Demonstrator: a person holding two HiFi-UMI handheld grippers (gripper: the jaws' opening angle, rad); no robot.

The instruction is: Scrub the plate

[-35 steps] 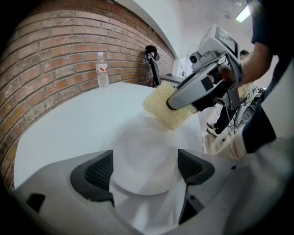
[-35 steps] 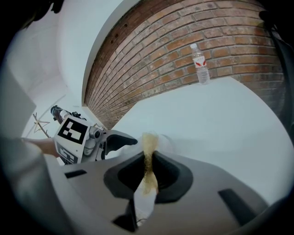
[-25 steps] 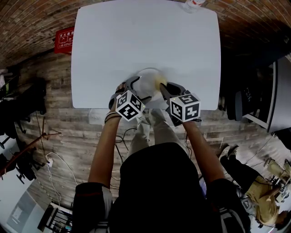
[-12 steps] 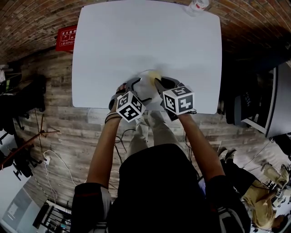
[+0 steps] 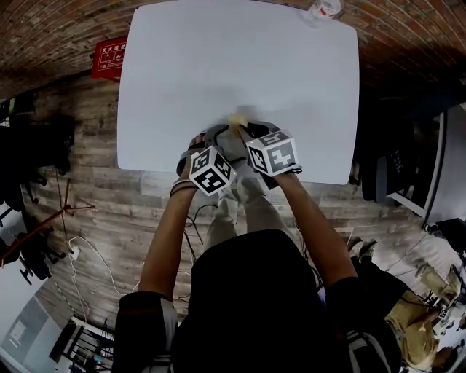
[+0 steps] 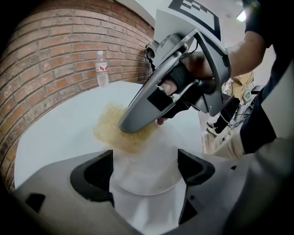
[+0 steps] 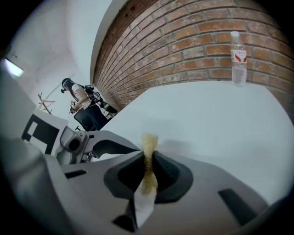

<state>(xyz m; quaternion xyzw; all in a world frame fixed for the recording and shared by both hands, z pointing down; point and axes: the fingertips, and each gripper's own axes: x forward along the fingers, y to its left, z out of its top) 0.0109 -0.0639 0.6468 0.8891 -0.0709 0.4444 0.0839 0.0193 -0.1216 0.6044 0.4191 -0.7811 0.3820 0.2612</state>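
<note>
A small white plate [image 6: 154,156] sits between the pads of my left gripper [image 6: 144,169], which is shut on it just above the near edge of the white table [image 5: 218,65]. My right gripper [image 7: 148,166] is shut on a yellow sponge [image 7: 149,151] with a white backing. In the left gripper view the sponge [image 6: 112,131] is pressed on the plate's far rim under the right gripper [image 6: 151,108]. In the head view both grippers [image 5: 216,140] [image 5: 244,130] crowd together over the plate and hide most of it; only the sponge [image 5: 237,120] peeks out.
A clear water bottle [image 5: 320,10] with a red label stands at the table's far right corner, against the brick wall [image 7: 206,32]. A red box [image 5: 107,58] lies on the floor left of the table. Office chairs and a person sit at the right.
My right gripper has slid left and away from me across the plate with the sponge. The left gripper has stayed put, holding the plate.
</note>
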